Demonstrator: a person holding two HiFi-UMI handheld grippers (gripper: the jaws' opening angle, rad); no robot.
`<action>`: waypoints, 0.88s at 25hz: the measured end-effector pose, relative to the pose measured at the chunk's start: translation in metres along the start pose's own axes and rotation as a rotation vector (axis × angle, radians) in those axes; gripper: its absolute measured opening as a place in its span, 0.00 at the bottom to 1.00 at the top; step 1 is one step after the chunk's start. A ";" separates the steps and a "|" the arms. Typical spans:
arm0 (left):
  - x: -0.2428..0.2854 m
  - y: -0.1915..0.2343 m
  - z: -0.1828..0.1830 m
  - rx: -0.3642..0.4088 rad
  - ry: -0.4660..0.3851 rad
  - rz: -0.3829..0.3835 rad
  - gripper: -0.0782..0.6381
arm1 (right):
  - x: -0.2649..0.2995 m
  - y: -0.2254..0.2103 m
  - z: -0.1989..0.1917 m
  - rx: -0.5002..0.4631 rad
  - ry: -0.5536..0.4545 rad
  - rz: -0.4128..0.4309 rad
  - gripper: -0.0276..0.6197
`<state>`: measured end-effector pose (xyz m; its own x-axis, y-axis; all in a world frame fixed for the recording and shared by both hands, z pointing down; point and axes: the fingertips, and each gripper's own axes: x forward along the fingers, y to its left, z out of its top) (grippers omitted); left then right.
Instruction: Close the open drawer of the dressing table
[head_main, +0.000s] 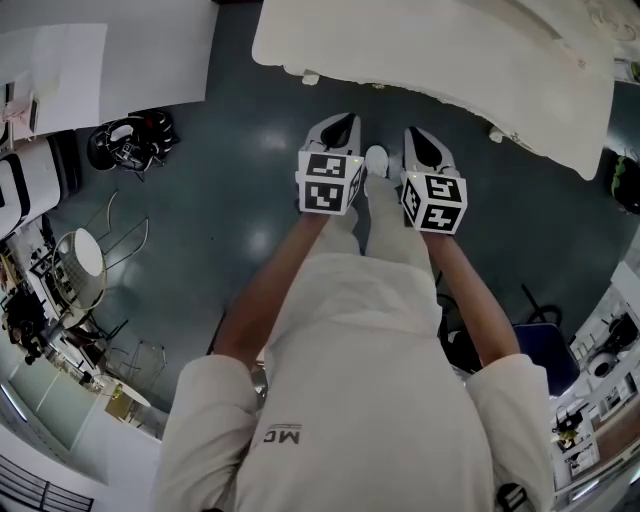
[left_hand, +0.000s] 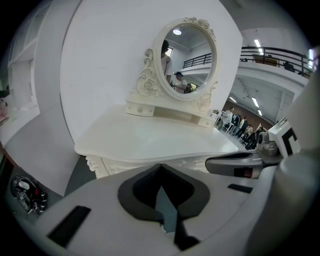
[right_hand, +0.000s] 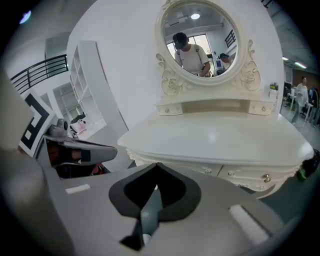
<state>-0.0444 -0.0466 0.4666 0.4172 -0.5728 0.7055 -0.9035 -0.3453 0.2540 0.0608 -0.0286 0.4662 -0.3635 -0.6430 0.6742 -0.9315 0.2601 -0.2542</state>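
The white dressing table (head_main: 430, 55) stands ahead of me; its top (right_hand: 220, 137) carries an oval carved mirror (right_hand: 202, 42). Drawer fronts with small knobs (right_hand: 266, 177) show under the top at the right; I cannot tell which one stands open. My left gripper (head_main: 349, 118) and right gripper (head_main: 411, 132) are held side by side a short way in front of the table, touching nothing. The left gripper (left_hand: 160, 166) has its jaws met at the tips with nothing between them. So has the right gripper (right_hand: 156, 165). Each gripper shows at the edge of the other's view.
On the dark floor at the left lies a black headset-like object (head_main: 130, 142), and a white wire stool (head_main: 88, 255) stands nearer. A blue chair (head_main: 545, 355) is at my right. A white wall panel (left_hand: 105, 60) backs the table; a white shelf (right_hand: 82, 85) stands to its left.
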 end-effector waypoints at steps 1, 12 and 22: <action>-0.007 0.000 0.003 -0.007 -0.008 -0.001 0.12 | -0.003 0.005 0.004 -0.009 -0.005 0.011 0.04; -0.080 -0.017 0.032 -0.002 -0.094 -0.034 0.12 | -0.051 0.047 0.048 -0.074 -0.069 0.091 0.04; -0.142 -0.040 0.070 0.035 -0.174 -0.078 0.12 | -0.100 0.088 0.083 -0.106 -0.130 0.159 0.04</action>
<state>-0.0606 -0.0032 0.3097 0.4995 -0.6622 0.5586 -0.8650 -0.4176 0.2783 0.0143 -0.0010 0.3188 -0.5101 -0.6739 0.5345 -0.8587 0.4352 -0.2708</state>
